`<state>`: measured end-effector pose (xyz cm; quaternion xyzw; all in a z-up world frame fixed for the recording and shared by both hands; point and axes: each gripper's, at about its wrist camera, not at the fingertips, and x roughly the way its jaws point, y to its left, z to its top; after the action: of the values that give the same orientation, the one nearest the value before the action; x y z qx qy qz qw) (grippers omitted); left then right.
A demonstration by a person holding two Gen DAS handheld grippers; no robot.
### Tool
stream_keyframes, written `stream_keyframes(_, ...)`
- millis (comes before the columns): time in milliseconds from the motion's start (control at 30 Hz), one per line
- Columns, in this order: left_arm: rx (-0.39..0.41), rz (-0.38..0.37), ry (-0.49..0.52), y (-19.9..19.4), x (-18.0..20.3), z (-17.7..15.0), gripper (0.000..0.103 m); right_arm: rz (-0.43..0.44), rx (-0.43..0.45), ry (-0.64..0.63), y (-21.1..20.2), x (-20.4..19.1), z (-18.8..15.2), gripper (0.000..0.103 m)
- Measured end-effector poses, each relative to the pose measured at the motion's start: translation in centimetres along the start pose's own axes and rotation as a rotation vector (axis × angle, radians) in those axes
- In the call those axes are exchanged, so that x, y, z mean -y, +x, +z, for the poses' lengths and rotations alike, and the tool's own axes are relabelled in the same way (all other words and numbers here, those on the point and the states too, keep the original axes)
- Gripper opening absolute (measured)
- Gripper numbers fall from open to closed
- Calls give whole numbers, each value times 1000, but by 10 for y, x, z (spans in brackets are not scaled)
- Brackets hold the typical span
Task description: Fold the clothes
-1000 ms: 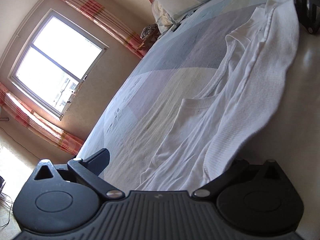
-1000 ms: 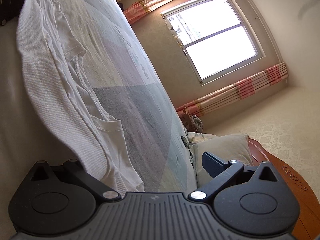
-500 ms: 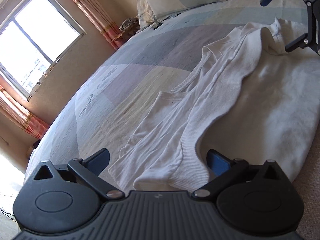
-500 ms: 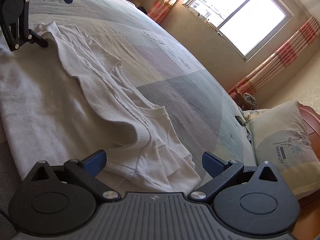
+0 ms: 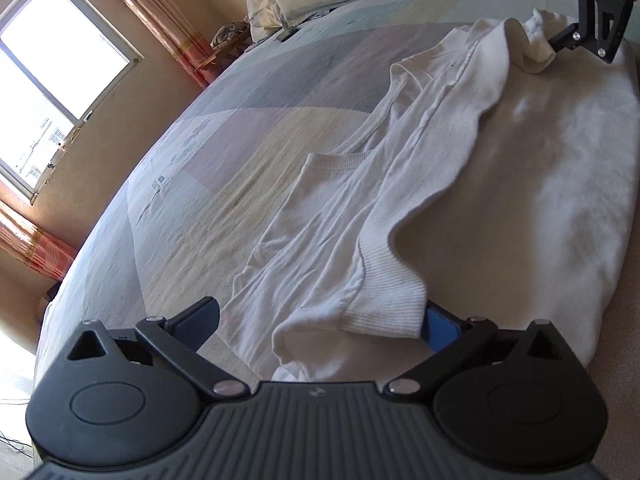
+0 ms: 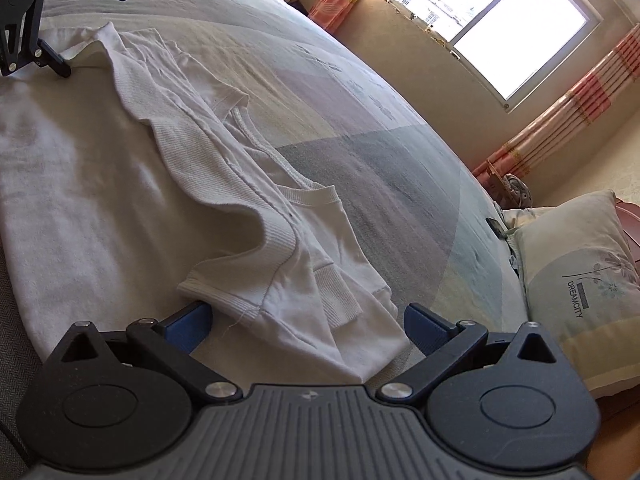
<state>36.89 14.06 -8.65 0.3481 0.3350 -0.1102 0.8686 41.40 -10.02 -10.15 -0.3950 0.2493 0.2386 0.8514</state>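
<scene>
A white sweatshirt [image 5: 520,200] lies on the bed, folded over itself, so that its ribbed hem [image 5: 392,304] runs along near the collar [image 5: 340,160]. My left gripper [image 5: 320,320] is open, and one hem corner rests on the bed between its blue-padded fingers. In the right wrist view the sweatshirt [image 6: 80,200] spreads to the left; my right gripper [image 6: 308,324] is open around the other corner [image 6: 240,300]. Each view shows the other gripper at the far end of the fold, also open: the right gripper [image 5: 528,4] and the left gripper [image 6: 86,24].
The bedspread [image 5: 240,128] has pastel colour blocks and extends toward the window [image 5: 52,80] with striped curtains [image 5: 168,12]. Pillows [image 6: 580,280] lie at the head of the bed, with a small dark object [image 6: 496,226] beside them. A wooden headboard [image 6: 630,220] is behind.
A second ago both grippers were shut on the hem, carrying it over. They have since laid it down, opened, and drawn back slightly; the cloth now rests flat.
</scene>
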Motion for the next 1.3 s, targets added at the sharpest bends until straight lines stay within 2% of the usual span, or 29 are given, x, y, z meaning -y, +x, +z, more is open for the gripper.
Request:
stream_keyframes(133, 16, 77, -83, 17, -27, 12, 102, -48, 16, 81, 12, 25, 7, 103)
stream_keyframes(333, -12, 225, -286, 41, -71, 19, 102, -155, -1, 226, 37, 63, 10, 103)
stream_keyframes(433, 55, 130, -360, 20, -69, 14, 102, -177, -5, 309, 36, 76, 7, 103)
stream_keyframes(500, 100, 65, -408, 6, -68, 10, 102, -61, 33, 344, 27, 69, 5, 103)
stream_keyframes(567, 129, -126, -453, -2, -58, 6, 102, 58, 71, 378, 17, 61, 3, 103)
stream_keyframes(667, 146, -327, -525, -3, -42, -1, 102, 237, 128, 427, 3, 50, 0, 103)
stream_keyframes(767, 129, -362, -573, 10, -40, -11, 102, 383, 145, 483, 6, 40, -8, 103)
stream_keyframes(800, 123, -373, -589, 15, -40, -15, 102, 402, 135, 499, 10, 39, -11, 103)
stream_keyframes(933, 101, -419, -653, 32, -37, -28, 102, 313, -2, 590, 28, 41, -43, 102)
stream_keyframes(1033, 107, -418, -693, 31, -42, -25, 102, 342, 46, 676, 10, 44, -72, 102)
stream_keyframes(1100, 144, -425, -700, 24, -47, -16, 102, 318, 24, 648, 0, 42, -68, 103)
stream_keyframes(1167, 185, -481, -702, 23, -47, -6, 102, 321, 38, 654, -1, 46, -57, 103)
stream_keyframes(1300, 164, -557, -750, 44, -39, 7, 102, 369, 116, 691, 14, 60, -28, 103)
